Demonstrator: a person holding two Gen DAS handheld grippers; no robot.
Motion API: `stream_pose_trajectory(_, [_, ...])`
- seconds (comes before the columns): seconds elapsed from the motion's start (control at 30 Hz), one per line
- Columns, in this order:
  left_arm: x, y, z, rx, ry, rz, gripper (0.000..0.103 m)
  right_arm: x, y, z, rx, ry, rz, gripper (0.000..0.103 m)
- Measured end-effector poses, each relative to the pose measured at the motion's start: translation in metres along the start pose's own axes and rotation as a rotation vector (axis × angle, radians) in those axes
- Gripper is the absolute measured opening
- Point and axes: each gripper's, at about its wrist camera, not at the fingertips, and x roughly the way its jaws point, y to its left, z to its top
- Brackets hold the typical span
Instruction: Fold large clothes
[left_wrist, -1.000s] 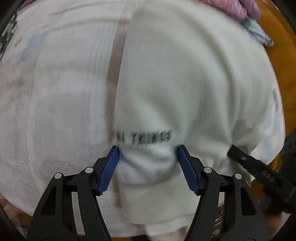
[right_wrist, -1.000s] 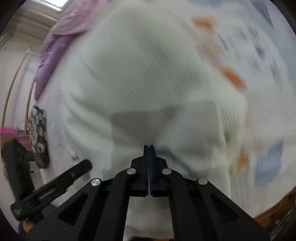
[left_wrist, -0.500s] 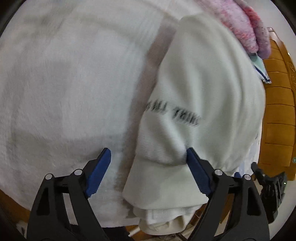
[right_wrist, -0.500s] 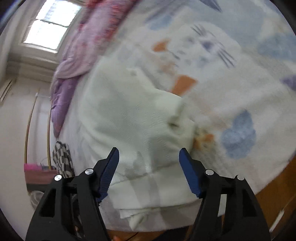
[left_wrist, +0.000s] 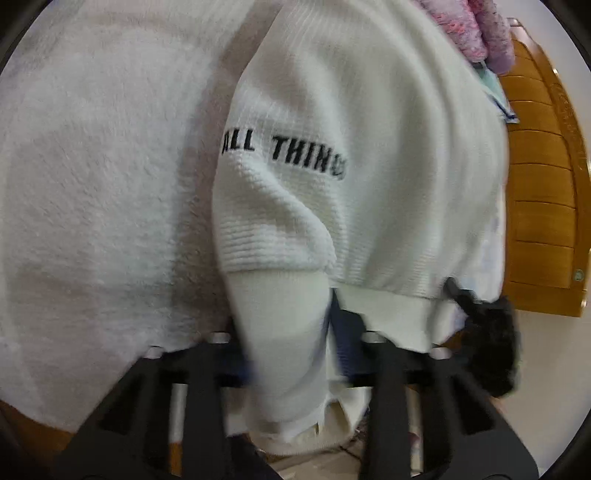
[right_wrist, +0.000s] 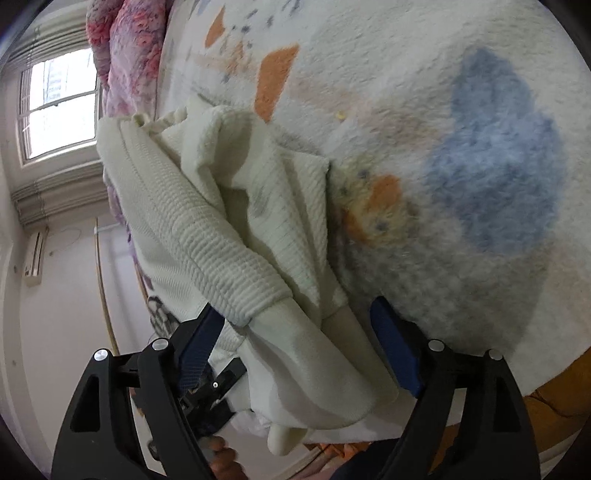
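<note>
A cream ribbed sweatshirt (left_wrist: 369, 155) lies bunched on a bed covered by a fluffy white blanket (left_wrist: 96, 177), its black lettering "ALL THING" readable across a fold in the left wrist view. One sleeve hangs down toward the camera, and its smooth cuff (left_wrist: 284, 332) sits between the fingers of the left claw (left_wrist: 291, 354). That part of the view is blurred by motion; the fingers stand close on either side of the cuff, but whether they are pressing it I cannot tell. To the right, a wooden bed frame (left_wrist: 543, 206) shows past the edge of the blanket, and a pink fuzzy throw (left_wrist: 476, 29) lies at the top.

In the right wrist view the sweatshirt (right_wrist: 184, 221) is heaped near the bed's edge on the blanket (right_wrist: 443, 110), here printed with orange and blue shapes. Two cuffs droop over the edge, and the nearer cuff (right_wrist: 317, 354) lies between the blue pads (right_wrist: 395, 350) of the right claw (right_wrist: 295, 350), whose jaws are spread wide apart with clear gaps on both sides of the fabric. The pink fuzzy throw (right_wrist: 125, 48) sits at the far end of the bed, beside a window (right_wrist: 59, 107). Part of the other black tool (right_wrist: 210, 391) shows low at the left, below the hanging cloth
</note>
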Motion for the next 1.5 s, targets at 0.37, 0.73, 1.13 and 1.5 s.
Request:
stream_pose_trajectory(0.37, [-0.063, -0.018, 0.005, 0.042, -0.043, -0.186, 0.024, 0.026, 0.0, 0.004, 0.142, 0.024, 0.245, 0.088])
stream_pose_trajectory(0.73, [-0.057, 0.015, 0.024, -0.17, -0.04, -0.092, 0.046, 0.041, 0.029, 0.005, 0.146, -0.012, 0.289, 0.045])
stream_pose_trajectory(1.13, [-0.083, -0.023, 0.048, -0.114, -0.083, -0.017, 0.024, 0.012, 0.115, -0.002, -0.106, -0.026, 0.011, 0.027])
stream_pose_trajectory(1.5, [-0.262, -0.101, 0.061, 0.024, -0.286, 0.004, 0.021, -0.026, 0.295, -0.04, -0.412, 0.039, 0.037, 0.026])
